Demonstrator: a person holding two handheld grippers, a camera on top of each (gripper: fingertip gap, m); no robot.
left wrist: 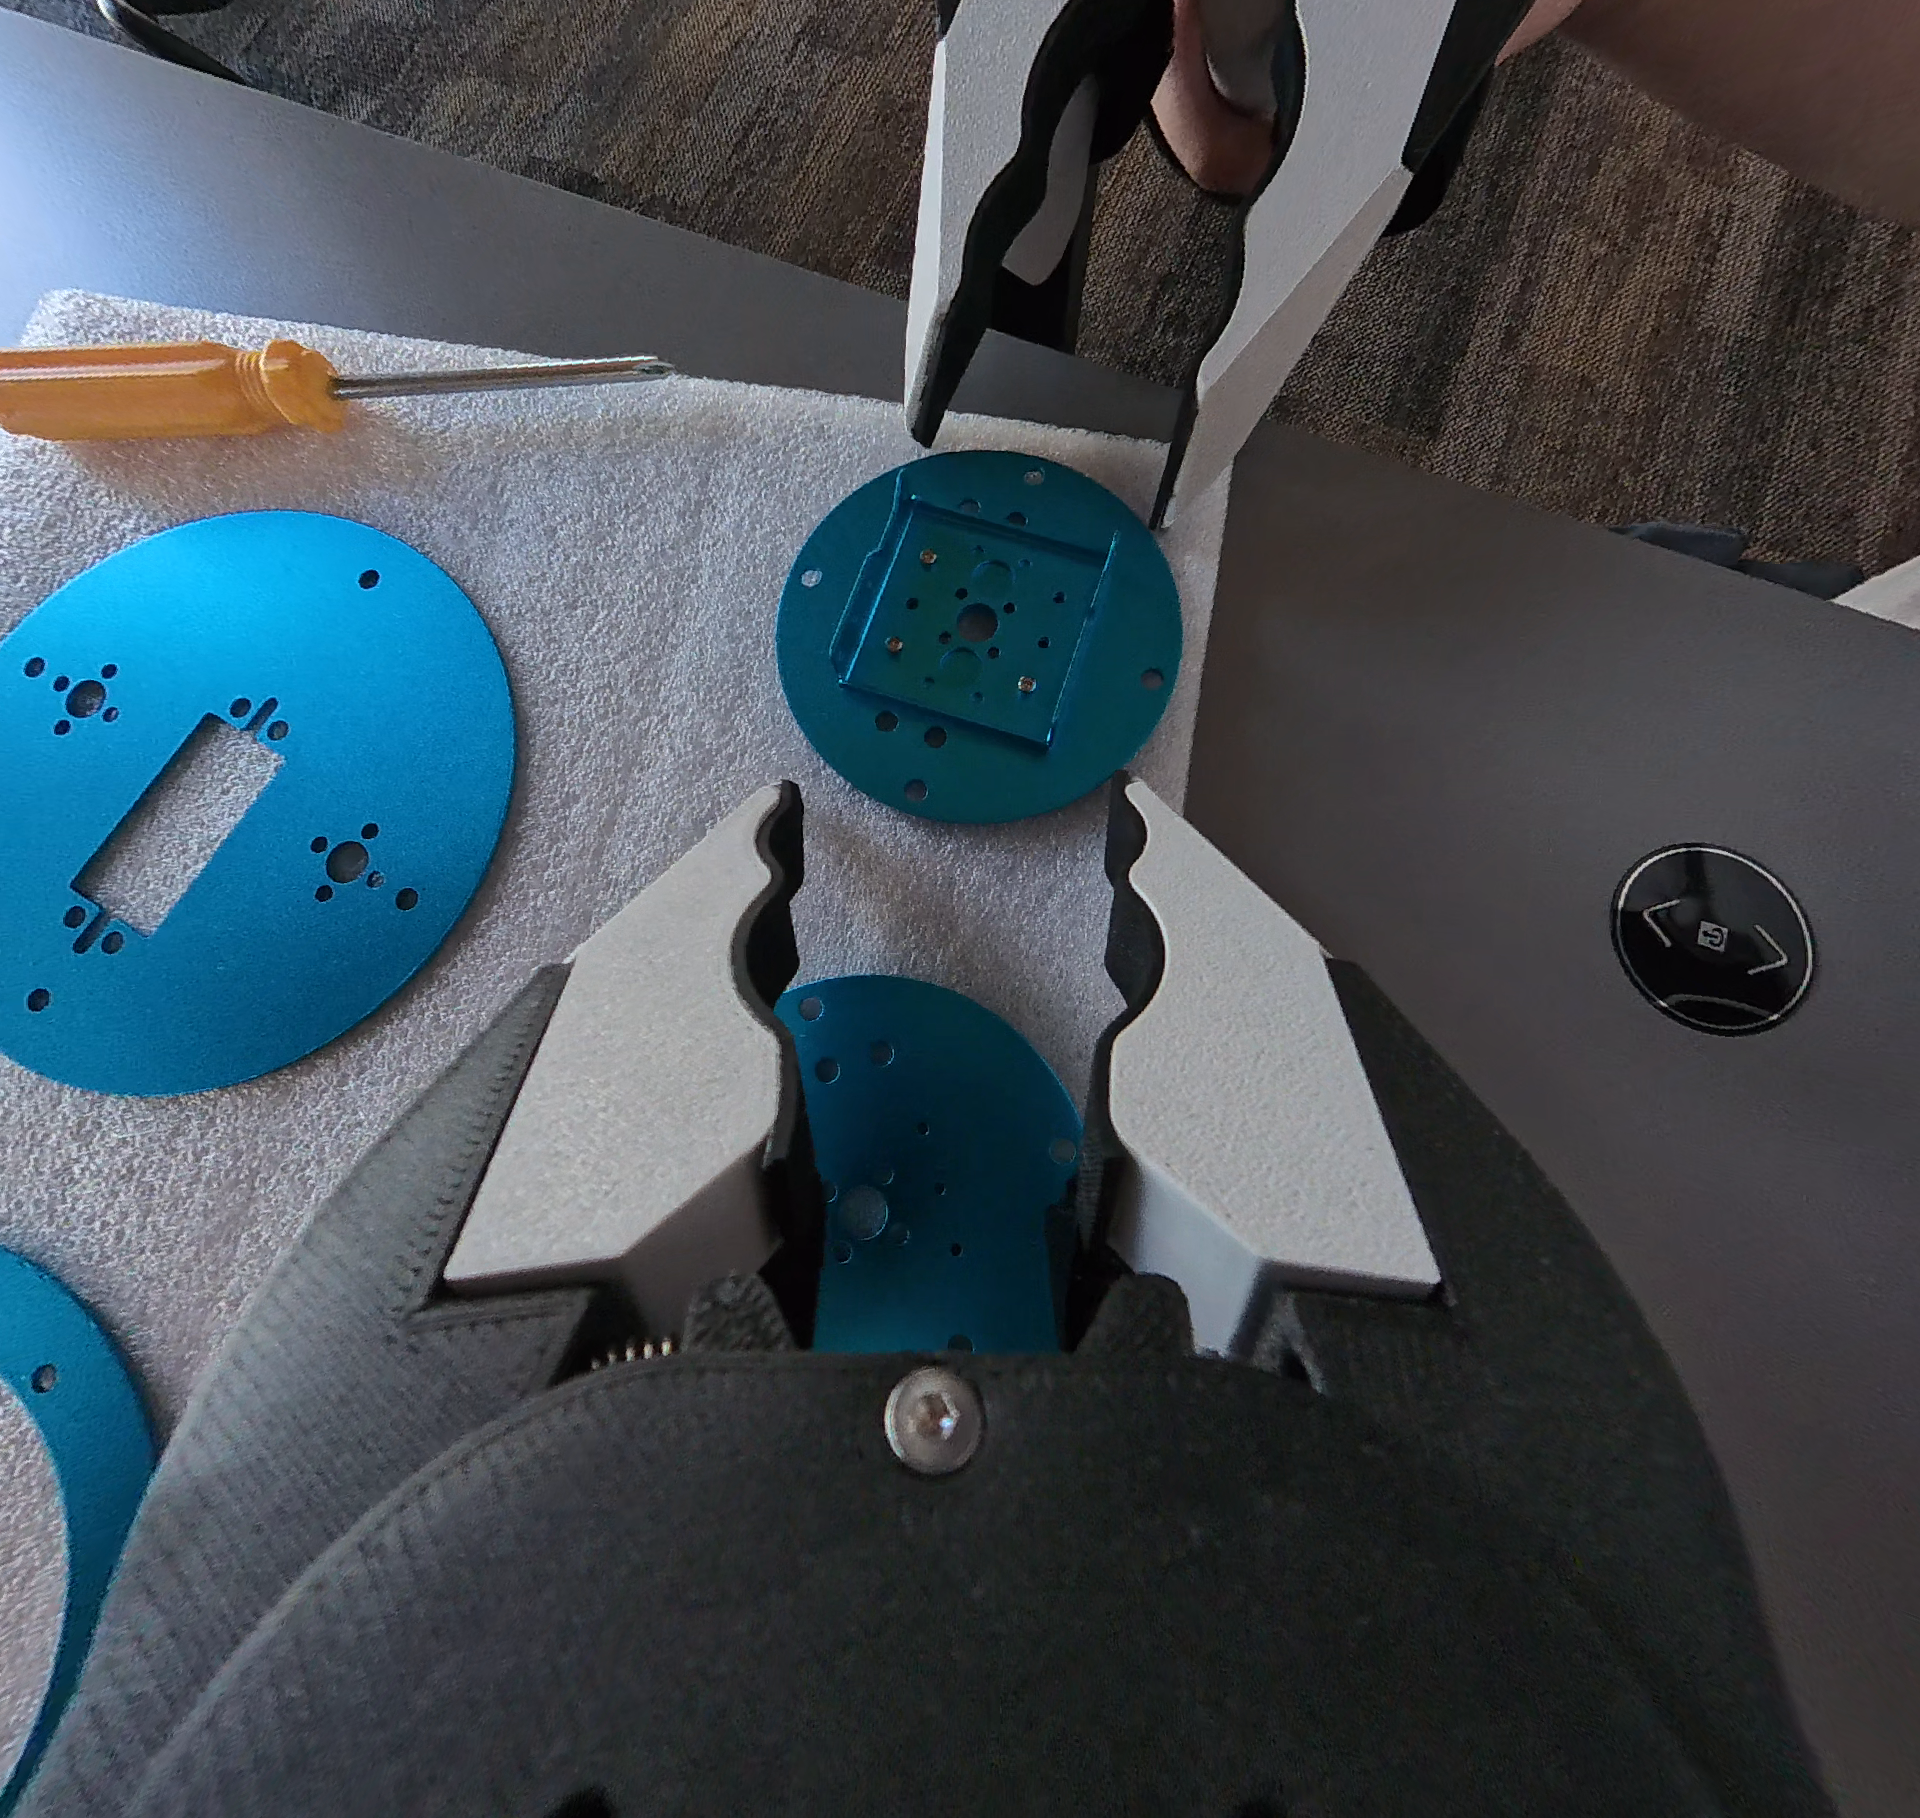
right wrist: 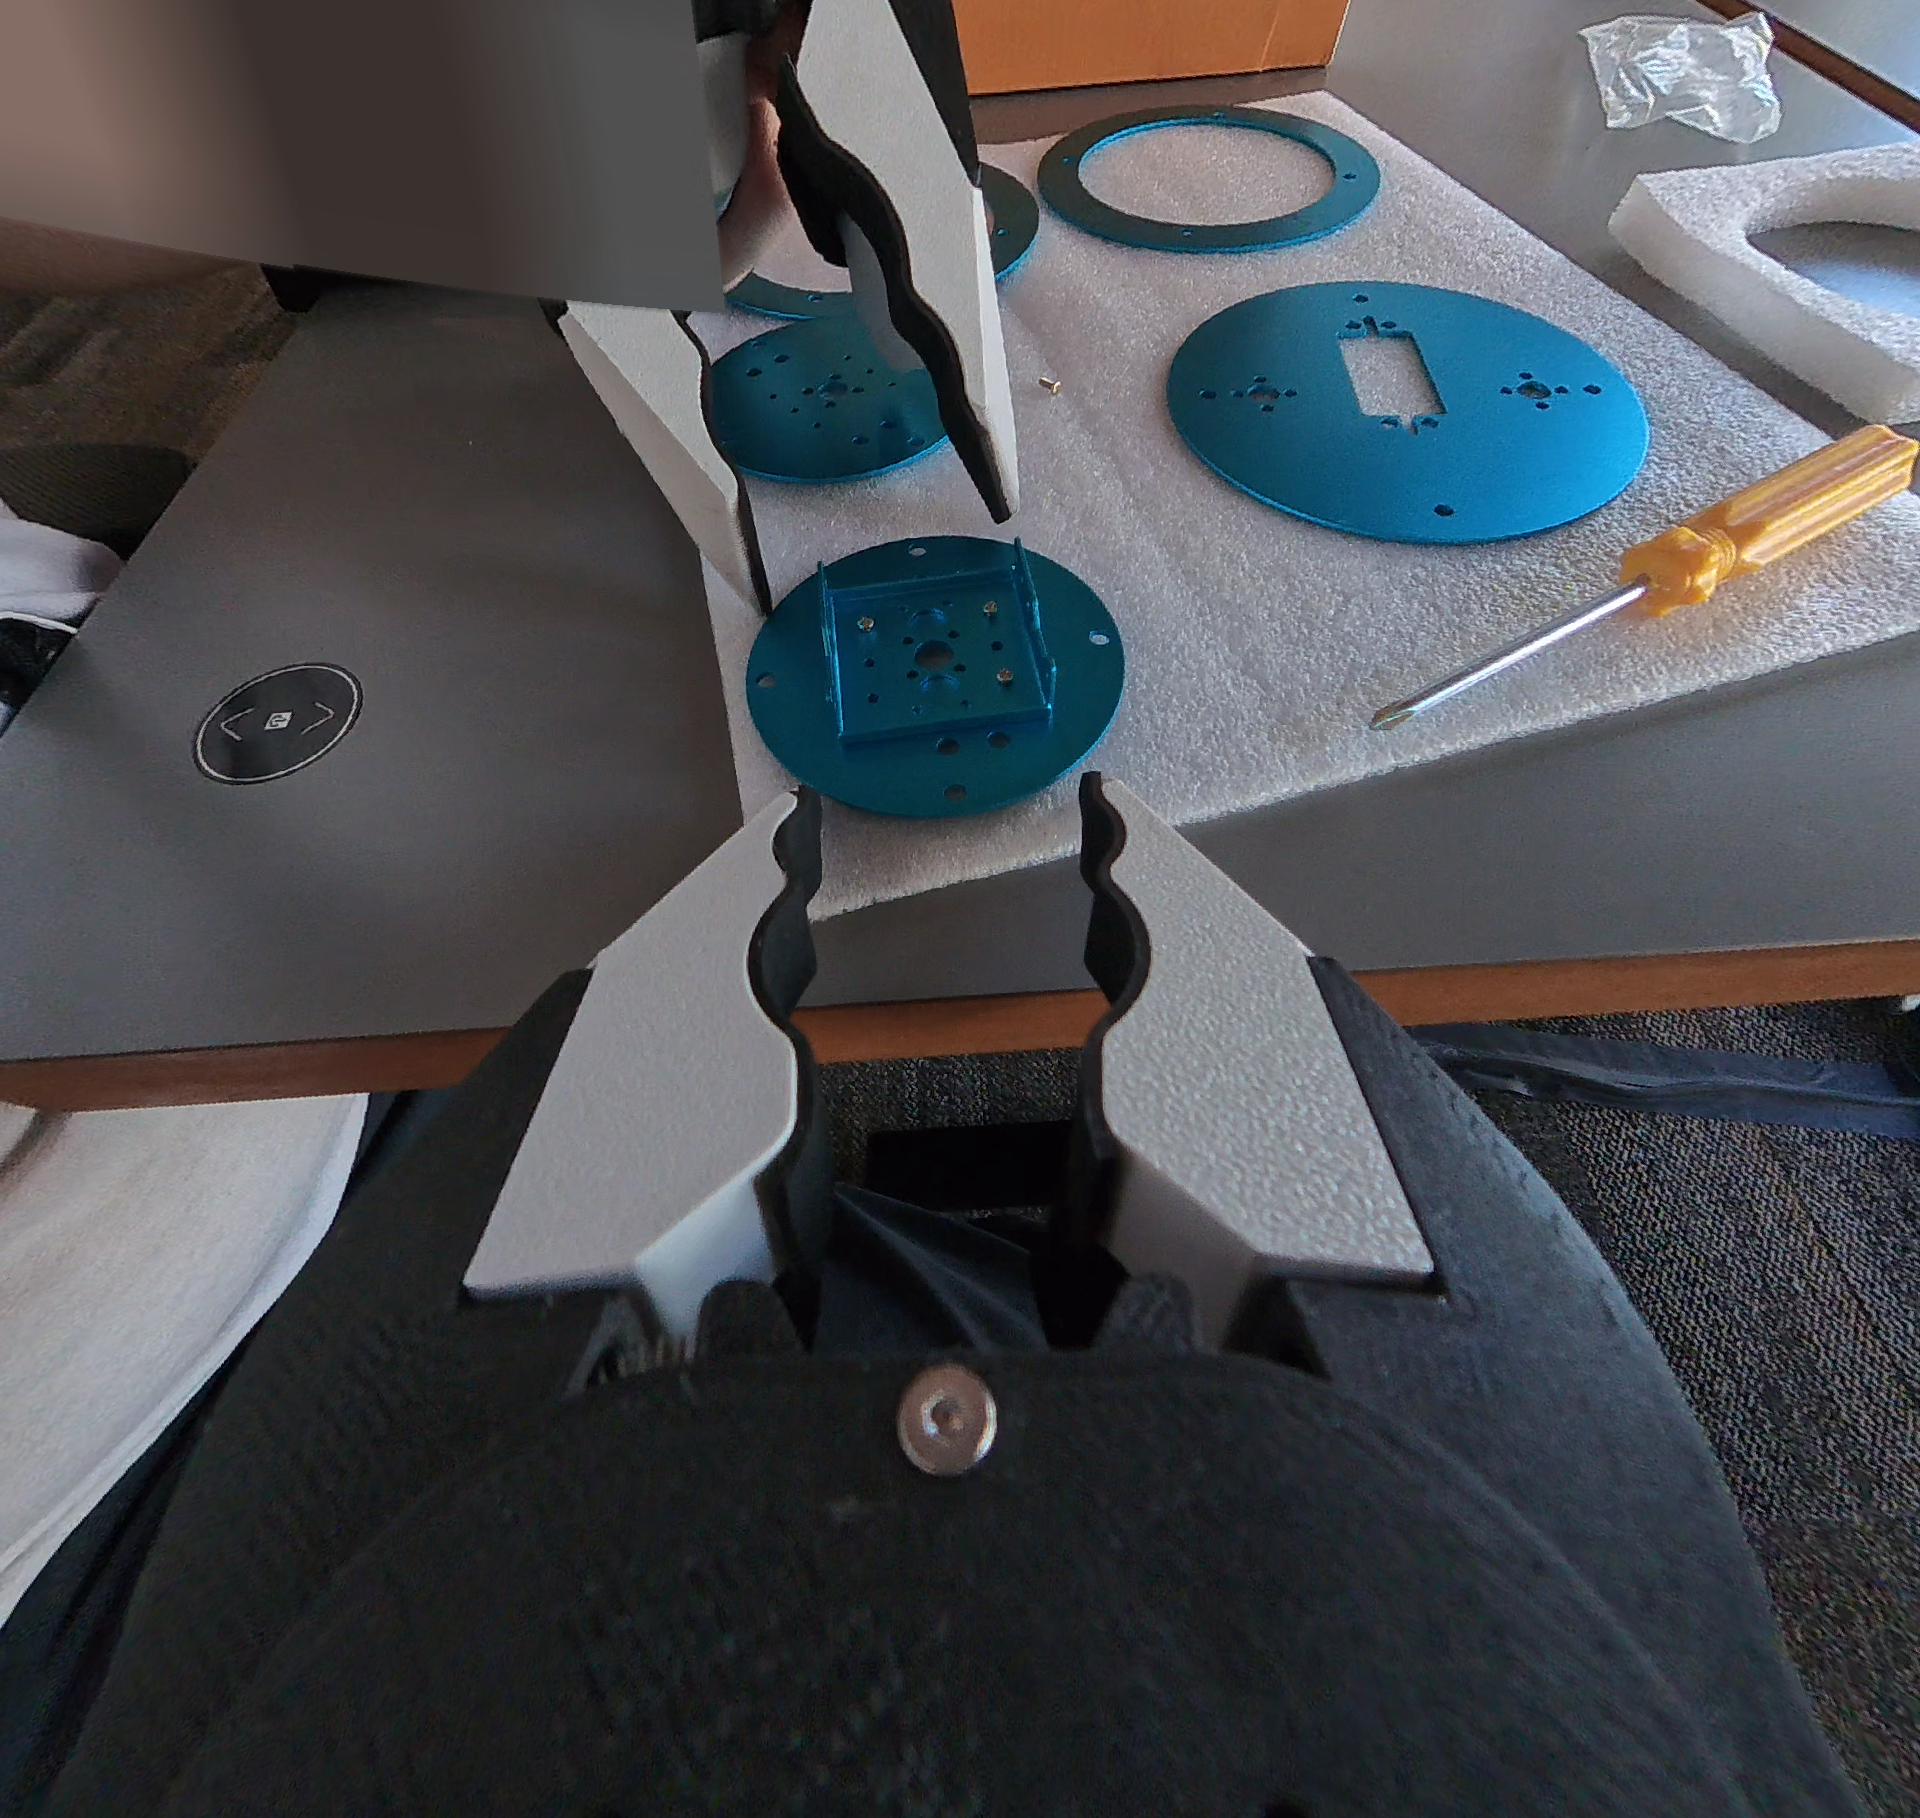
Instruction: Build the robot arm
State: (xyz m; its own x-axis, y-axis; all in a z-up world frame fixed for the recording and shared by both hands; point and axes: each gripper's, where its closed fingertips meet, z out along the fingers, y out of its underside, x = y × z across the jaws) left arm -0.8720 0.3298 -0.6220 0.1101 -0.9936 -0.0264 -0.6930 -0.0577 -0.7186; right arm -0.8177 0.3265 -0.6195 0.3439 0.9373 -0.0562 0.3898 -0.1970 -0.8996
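The small round blue metal plate with a raised square bracket lies flat on the white foam sheet, directly between the left gripper and right gripper (both fingers apart, empty), neither touching it.

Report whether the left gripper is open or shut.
Open. The left gripper has a wide gap between its fingertips, holding nothing, just short of the small blue disc.
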